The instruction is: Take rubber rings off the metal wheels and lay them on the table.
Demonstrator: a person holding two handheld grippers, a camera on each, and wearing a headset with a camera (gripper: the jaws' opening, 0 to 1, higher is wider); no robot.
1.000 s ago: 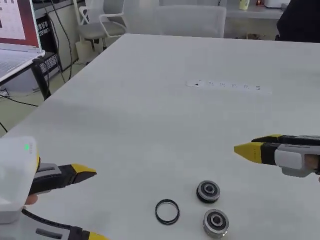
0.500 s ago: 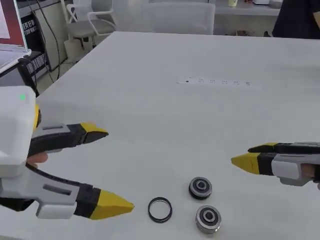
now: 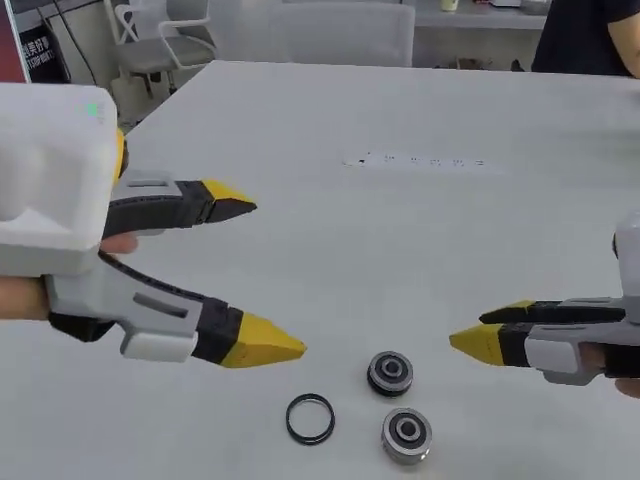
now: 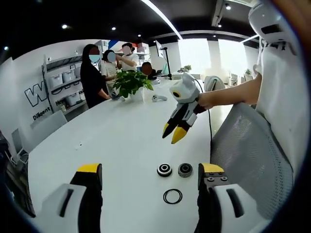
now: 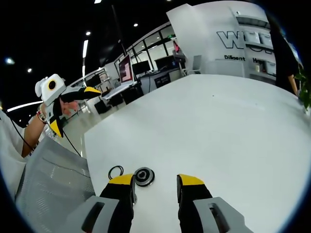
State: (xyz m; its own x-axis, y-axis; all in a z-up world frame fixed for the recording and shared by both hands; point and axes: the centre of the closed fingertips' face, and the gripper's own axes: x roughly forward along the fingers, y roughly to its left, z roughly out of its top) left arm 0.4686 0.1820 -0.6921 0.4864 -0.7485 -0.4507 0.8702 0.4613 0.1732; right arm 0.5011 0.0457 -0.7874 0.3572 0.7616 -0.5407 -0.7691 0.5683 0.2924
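Left gripper (image 3: 272,277) jaws spread wide, empty, hovering over loose rubber ring (image 3: 310,418) lying flat on table (image 3: 400,230) — so one ring off already, probably. Right gripper (image 3: 478,332) jaws narrow, holding nothing, aimed at dark-rimmed wheel (image 3: 390,372) — likely next. Bare wheel (image 3: 406,435) just beside.

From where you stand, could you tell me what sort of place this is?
Likely an open-plan office or lab: a long white table, office chairs, a potted plant and people standing.

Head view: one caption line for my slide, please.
Left gripper and right gripper, both open, flank two metal wheels and a loose rubber ring on the table.
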